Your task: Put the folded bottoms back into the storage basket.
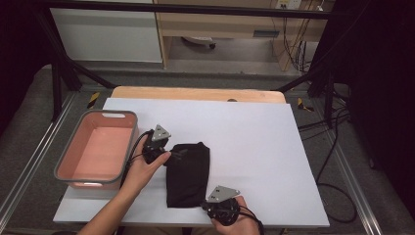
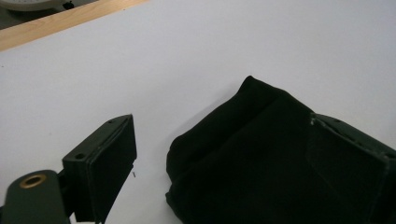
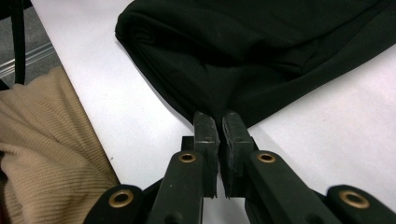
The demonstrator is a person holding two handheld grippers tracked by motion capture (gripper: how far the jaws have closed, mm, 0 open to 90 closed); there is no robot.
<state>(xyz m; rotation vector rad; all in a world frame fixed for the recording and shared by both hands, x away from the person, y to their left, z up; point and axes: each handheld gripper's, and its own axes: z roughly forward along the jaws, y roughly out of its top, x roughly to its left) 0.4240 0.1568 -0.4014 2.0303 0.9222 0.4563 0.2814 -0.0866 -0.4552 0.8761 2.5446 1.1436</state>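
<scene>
A folded black cloth (image 1: 188,174) lies on the white tabletop (image 1: 254,132), a little left of centre. My left gripper (image 1: 172,154) is at the cloth's far left corner and is open. In the left gripper view one jaw rests over bare table and the other over the cloth (image 2: 252,158), whose corner lies in the wide gap of the left gripper (image 2: 219,135). My right gripper (image 1: 208,202) is at the cloth's near right corner. In the right gripper view the right gripper (image 3: 218,117) is shut, its tips pinching the edge of the cloth (image 3: 261,42).
A pink basin with a grey rim (image 1: 110,114) stands at the table's left edge, close to my left hand. A wooden strip (image 1: 195,93) runs along the far edge. A beige sleeve (image 3: 42,140) lies by the near edge. White table spreads to the right.
</scene>
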